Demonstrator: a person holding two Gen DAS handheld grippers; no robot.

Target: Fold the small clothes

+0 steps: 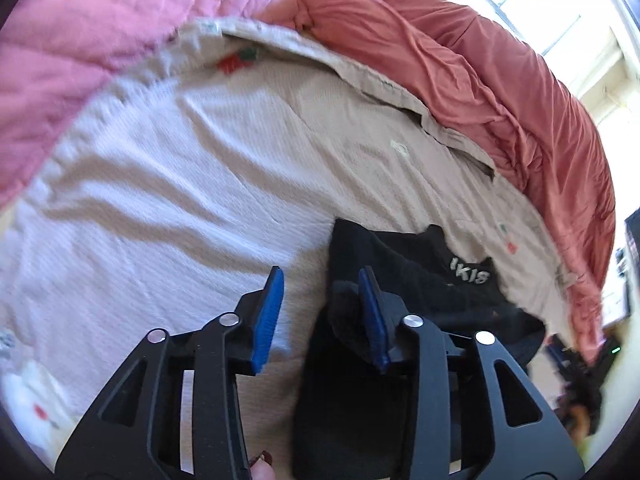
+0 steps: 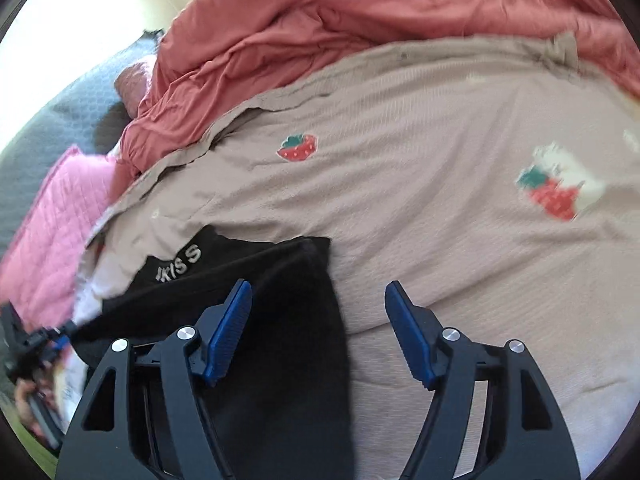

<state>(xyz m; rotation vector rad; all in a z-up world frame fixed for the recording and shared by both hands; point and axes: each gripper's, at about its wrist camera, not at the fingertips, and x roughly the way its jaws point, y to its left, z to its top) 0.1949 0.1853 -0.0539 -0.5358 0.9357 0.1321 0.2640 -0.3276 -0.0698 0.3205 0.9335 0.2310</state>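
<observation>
A small black garment with white lettering (image 1: 432,280) lies on a beige bedcover (image 1: 224,152). It also shows in the right wrist view (image 2: 280,300). My left gripper (image 1: 320,284) is open above the garment's left edge; its right finger (image 1: 374,320) is over the black cloth and its left finger (image 1: 268,320) over the cover. My right gripper (image 2: 318,300) is open above the garment's right edge, left finger (image 2: 228,336) over the cloth, right finger (image 2: 408,336) over the bedcover (image 2: 440,208). Neither holds anything.
A rumpled salmon-red blanket (image 1: 480,80) runs along the far side of the bed (image 2: 360,20). A pink quilted pillow (image 1: 80,40) lies beside it (image 2: 52,232). Strawberry prints (image 2: 298,148) dot the cover. The other gripper and hand show at the left edge (image 2: 28,360).
</observation>
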